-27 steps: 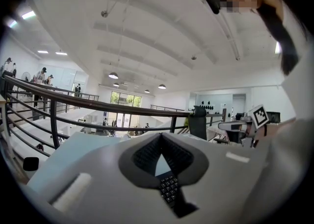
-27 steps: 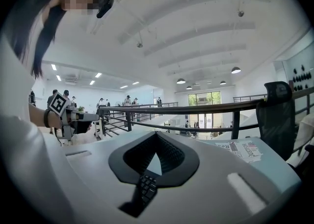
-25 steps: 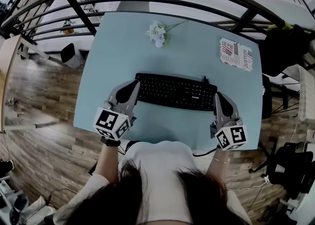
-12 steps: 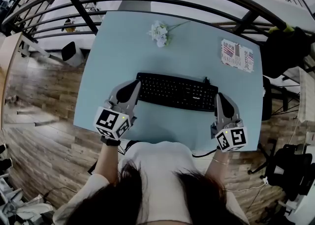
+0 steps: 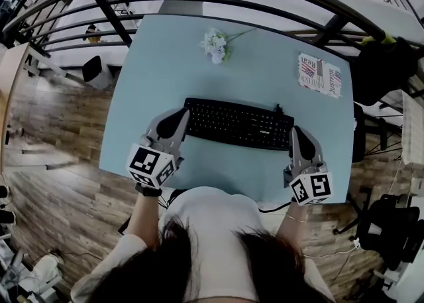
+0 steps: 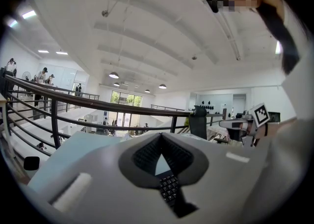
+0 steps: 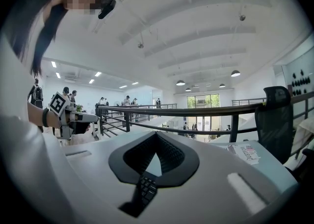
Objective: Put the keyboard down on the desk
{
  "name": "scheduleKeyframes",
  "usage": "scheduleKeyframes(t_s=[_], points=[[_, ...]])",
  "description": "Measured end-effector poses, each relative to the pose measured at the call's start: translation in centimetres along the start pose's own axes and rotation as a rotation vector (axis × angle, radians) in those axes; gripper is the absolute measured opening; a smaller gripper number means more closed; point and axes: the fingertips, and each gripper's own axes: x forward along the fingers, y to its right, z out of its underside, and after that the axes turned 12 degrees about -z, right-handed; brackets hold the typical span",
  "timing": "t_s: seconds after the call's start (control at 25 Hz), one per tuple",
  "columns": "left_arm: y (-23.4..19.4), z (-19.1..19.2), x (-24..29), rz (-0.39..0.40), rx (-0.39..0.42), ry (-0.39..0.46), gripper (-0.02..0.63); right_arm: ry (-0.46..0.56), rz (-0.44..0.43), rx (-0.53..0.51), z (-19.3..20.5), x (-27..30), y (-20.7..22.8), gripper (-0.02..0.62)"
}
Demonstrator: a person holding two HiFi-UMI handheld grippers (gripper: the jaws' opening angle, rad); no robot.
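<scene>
we hold the keyboard (image 5: 237,123) by its two short ends: our left gripper (image 5: 177,122) is clamped on its left end and our right gripper (image 5: 294,139) on its right, with keys showing between each pair of jaws. its long axis runs left to right over the desk (image 5: 159,63), equally near both hands. we cannot tell whether it touches the top or hangs just above it.

- Matt black plastic: the keyboard (image 5: 238,124).
- Smooth, pale-blue matt top: the desk (image 5: 165,69).
- Grained wood planks: floor (image 5: 59,182), 8 o'clock.
- Dark painted metal: railing (image 5: 108,14), 11 o'clock.
- Printed paper: booklet (image 5: 318,74), 2 o'clock.
- Smooth grey matt plastic, ribbed dark pads (image 6: 143,153): left gripper (image 6: 161,138), right gripper (image 7: 156,137).
</scene>
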Motion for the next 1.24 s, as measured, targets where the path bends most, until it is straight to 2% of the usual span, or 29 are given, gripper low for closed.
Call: scheduleKeyframes(t_s=[0.64, 1.24], points=[[-1.2, 0.1, 0.3, -0.011, 0.005, -0.001, 0.057, -0.018, 0.014, 0.009, 0.2, 0.5, 0.2, 0.002], [-3.3, -0.4, 1.1, -0.019, 0.088, 0.004, 0.057, -0.005, 0.039, -0.004, 0.0, -0.1, 0.8, 0.002]])
